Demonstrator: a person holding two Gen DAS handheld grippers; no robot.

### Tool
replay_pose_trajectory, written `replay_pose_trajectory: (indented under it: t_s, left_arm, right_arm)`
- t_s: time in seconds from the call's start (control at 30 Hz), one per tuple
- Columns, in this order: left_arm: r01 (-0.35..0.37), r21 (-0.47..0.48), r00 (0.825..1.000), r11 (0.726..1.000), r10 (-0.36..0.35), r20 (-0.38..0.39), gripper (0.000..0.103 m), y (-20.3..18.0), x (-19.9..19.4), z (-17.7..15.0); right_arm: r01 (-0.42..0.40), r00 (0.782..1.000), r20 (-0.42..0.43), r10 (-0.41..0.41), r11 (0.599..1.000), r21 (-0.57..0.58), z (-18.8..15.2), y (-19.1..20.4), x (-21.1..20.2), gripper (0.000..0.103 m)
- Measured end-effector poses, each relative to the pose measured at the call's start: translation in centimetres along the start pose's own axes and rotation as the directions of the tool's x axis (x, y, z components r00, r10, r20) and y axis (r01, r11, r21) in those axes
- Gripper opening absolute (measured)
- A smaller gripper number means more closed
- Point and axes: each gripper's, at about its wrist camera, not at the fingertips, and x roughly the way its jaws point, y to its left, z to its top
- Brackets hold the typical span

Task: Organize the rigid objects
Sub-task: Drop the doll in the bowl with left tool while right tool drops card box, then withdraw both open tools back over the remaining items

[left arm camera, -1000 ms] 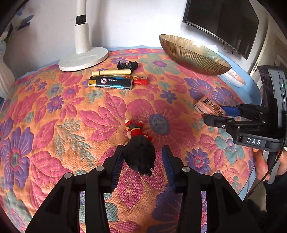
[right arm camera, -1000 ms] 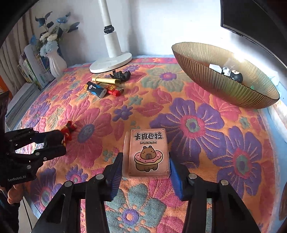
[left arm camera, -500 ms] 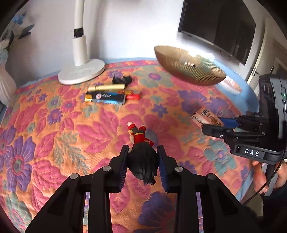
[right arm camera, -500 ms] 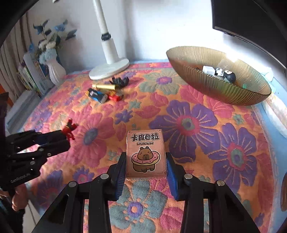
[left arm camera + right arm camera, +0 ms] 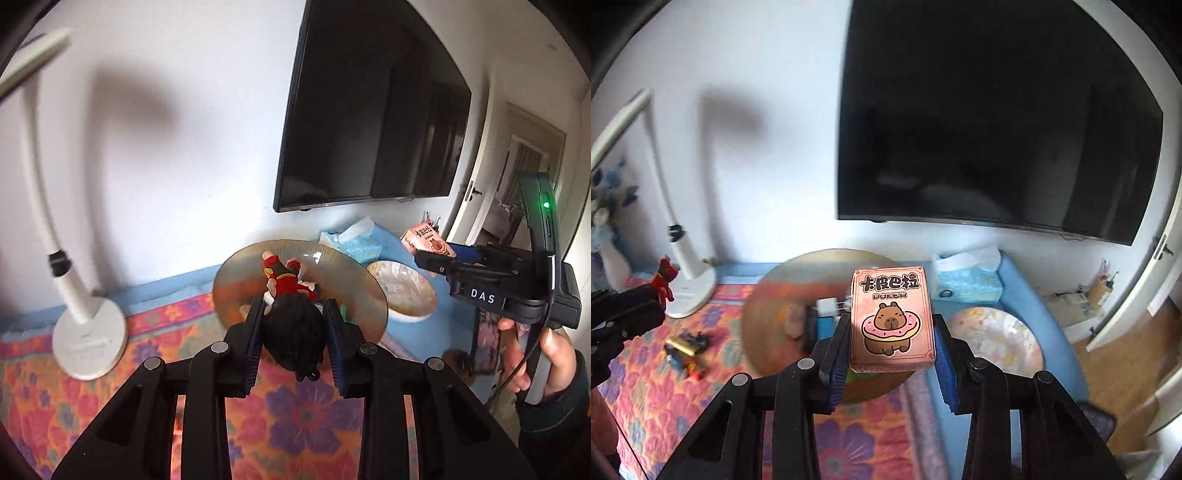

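My left gripper is shut on a toy figure with black hair and red clothes, held in the air in front of the golden ribbed bowl. My right gripper is shut on a pink poker card box with a capybara picture, raised over the same bowl. The bowl holds several small items, among them a white cube. The right gripper and card box show at the right of the left wrist view. The left gripper with the figure shows at the left of the right wrist view.
A white lamp base stands at the back left on the floral cloth. Small items, a gold tube and lighters, lie on the cloth. A tissue box and a pale patterned plate sit right of the bowl. A television hangs on the wall.
Both grippers lifted their objects off the cloth and moved forward and up toward the bowl. The cameras now face the wall and the television.
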Motion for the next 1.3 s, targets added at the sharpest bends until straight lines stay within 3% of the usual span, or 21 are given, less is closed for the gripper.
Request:
replay_pose_trajectory:
  t_s: [0.1,0.2,0.4,0.43,0.47,0.5,0.53,0.6,0.73,0.83,0.97,1.07,1.13,1.2,1.27,1.3]
  left_arm:
    - [0.009,-0.033,0.994,0.999,-0.013,-0.106,0.028,0.0,5.0,-0.3]
    - [0.002,-0.04,0.981,0.999,-0.01,-0.193,0.028,0.0,9.0,-2.1]
    - [0.013,-0.054,0.963,0.998,-0.027,-0.267,0.029,0.0,12.2,-3.4]
    - [0.011,-0.052,0.965,0.999,-0.024,-0.262,0.034,-0.1,12.2,-3.2]
    - [0.005,-0.049,0.969,0.999,-0.017,-0.247,0.051,0.0,11.9,-2.9]
    - [-0.011,-0.049,0.973,0.999,-0.001,-0.231,0.07,0.1,11.6,-2.5]
    - [-0.025,-0.052,0.98,0.998,0.014,-0.197,0.076,0.4,10.6,-2.1]
    - [-0.024,-0.066,0.992,0.998,0.015,-0.122,0.078,1.2,7.9,-1.6]
    - [-0.024,-0.109,0.998,0.994,0.018,-0.055,0.08,3.5,2.6,-1.6]
    - [-0.06,-0.152,0.998,0.987,0.059,-0.007,0.084,5.4,-1.8,-2.6]
    - [-0.112,-0.205,0.991,0.972,0.123,0.043,0.086,7.2,-7.8,-4.5]
    - [-0.171,-0.258,0.981,0.951,0.19,0.05,0.103,8.6,-10.6,-7.5]
    - [-0.239,-0.286,0.966,0.928,0.257,0.024,0.102,9.7,-10.9,-10.3]
    - [-0.327,-0.301,0.944,0.896,0.327,-0.053,0.102,11.2,-9.7,-13.5]
    - [-0.367,-0.332,0.93,0.869,0.343,-0.132,0.102,13.0,-8.3,-16.6]
    - [-0.354,-0.361,0.935,0.863,0.31,-0.175,0.102,13.8,-7.4,-17.9]
  right_arm:
    - [-0.011,0.991,-0.13,0.01,1.0,-0.005,0.0,-0.3,4.4,0.04]
    - [0.054,0.967,-0.245,-0.063,0.998,-0.046,-1.3,-0.4,8.7,0.04]
    - [0.061,0.948,-0.308,-0.082,0.995,-0.077,-2.1,-0.7,11.4,0.04]
    - [0.072,0.951,-0.296,-0.093,0.994,-0.082,-1.9,-0.7,11.6,0.044]
    - [0.087,0.957,-0.271,-0.106,0.993,-0.082,-1.6,-0.8,11.4,0.047]
    - [0.104,0.961,-0.248,-0.122,0.991,-0.081,-1.1,-0.9,11.2,0.058]
    - [0.129,0.966,-0.217,-0.142,0.989,-0.072,-0.8,-1.0,10.6,0.067]
    - [0.13,0.977,-0.167,-0.134,0.991,-0.036,-0.6,-1.3,9.0,0.067]
    - [0.061,0.992,-0.108,-0.06,0.998,-0.001,-1.0,-0.3,5.6,0.067]
    - [-0.046,0.996,-0.072,0.047,0.999,0.007,-1.2,2.0,2.9,0.067]
    - [-0.265,0.964,-0.032,0.264,0.964,-0.009,-1.6,6.5,-1.6,0.075]
    - [-0.388,0.922,-0.021,0.388,0.921,-0.039,-3.7,10.5,-3.4,0.085]
    - [-0.452,0.892,-0.043,0.45,0.891,-0.045,-5.8,13.0,-3.2,0.089]
    - [-0.486,0.873,-0.083,0.482,0.872,-0.053,-9.0,15.8,-1.9,0.089]
    - [-0.48,0.877,-0.085,0.473,0.87,-0.109,-11.8,18.1,-0.7,0.089]
    - [-0.472,0.882,-0.077,0.466,0.87,-0.14,-13.1,18.7,-0.3,0.089]
